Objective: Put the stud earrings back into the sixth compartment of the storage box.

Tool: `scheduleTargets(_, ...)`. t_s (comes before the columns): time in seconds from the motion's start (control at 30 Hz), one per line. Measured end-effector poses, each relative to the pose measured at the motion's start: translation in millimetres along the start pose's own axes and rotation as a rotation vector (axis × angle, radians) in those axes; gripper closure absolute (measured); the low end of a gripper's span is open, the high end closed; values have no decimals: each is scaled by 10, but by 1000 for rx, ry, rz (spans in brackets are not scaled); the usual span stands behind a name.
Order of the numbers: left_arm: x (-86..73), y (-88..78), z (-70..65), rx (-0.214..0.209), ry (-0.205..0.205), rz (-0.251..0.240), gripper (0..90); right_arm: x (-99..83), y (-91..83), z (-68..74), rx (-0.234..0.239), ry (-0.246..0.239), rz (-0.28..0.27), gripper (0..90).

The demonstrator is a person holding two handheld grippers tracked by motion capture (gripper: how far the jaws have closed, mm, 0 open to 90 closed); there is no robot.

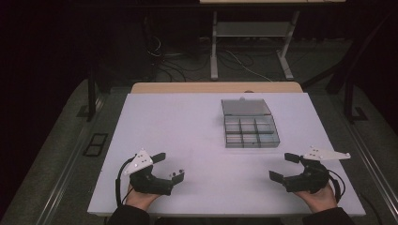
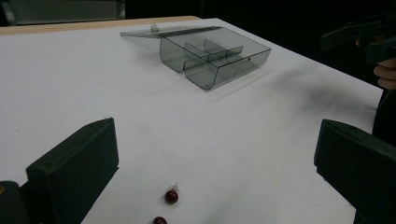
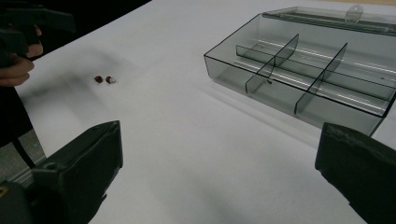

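High view: the left gripper [image 1: 171,167] and right gripper [image 1: 280,167] are held wide open and empty, the compartment box [image 1: 248,123] lying ahead of them. Left gripper view: two red beads [image 2: 171,196] are seen between its jaws. Right gripper view: the beads [image 3: 104,80] are seen well ahead, beside the left gripper.

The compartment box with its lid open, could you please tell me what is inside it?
The compartment box looks empty: its smoky clear dividers show only bare floors, apart from one tiny dark speck on a divider. The two small red beads lie outside on the table. The far compartments are partly hidden behind dividers.
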State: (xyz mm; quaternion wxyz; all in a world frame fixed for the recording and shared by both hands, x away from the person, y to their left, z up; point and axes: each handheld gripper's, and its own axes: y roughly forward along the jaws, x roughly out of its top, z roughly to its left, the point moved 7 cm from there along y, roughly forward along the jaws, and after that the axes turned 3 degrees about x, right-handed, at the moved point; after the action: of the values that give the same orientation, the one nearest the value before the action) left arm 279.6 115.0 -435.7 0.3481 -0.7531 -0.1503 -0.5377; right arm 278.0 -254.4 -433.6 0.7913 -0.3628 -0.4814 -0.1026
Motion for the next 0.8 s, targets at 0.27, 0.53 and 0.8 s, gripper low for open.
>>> scheduleTargets(0.27, -1, -43, -3, 12, -5, -12, 0, -23, 29, 9, 21, -2, 20, 7)
scheduleTargets(0.53, 1, -47, -13, 18, 1, -9, 0, -39, 56, 17, 28, -5, 40, 7)
scheduleTargets(0.8, 26, -51, -38, 16, 24, 17, 0, -81, 81, 22, 25, -7, 69, 7)
